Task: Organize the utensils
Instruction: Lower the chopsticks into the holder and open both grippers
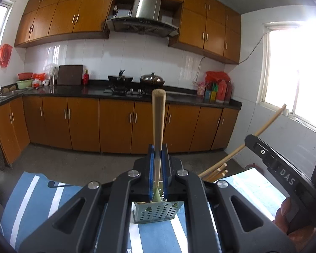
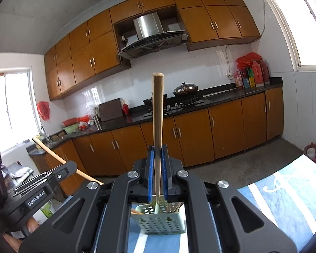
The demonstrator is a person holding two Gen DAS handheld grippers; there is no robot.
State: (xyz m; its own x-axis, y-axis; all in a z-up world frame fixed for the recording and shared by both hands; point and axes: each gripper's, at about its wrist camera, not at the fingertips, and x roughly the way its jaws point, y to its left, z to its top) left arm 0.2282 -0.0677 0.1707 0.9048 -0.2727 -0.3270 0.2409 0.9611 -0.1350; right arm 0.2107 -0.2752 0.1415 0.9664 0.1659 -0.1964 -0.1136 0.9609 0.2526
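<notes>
Left wrist view: we see our left gripper (image 1: 158, 158) clamped on a chopstick (image 1: 158, 113); right gripper (image 2: 158, 158) likewise grips another chopstick (image 2: 158, 113), perforated holder (image 2: 160, 221) at 6 o'clock on blue-striped worktop (image 2: 284, 200).

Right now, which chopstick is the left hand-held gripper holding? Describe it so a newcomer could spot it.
Start at the blue striped cloth in the foreground, where a pale perforated utensil basket stands. Directly above it, the left hand-held gripper is shut on one wooden chopstick. Unlike the chopsticks bundled at the basket's right, it stands upright, alone between blue pads.
</notes>
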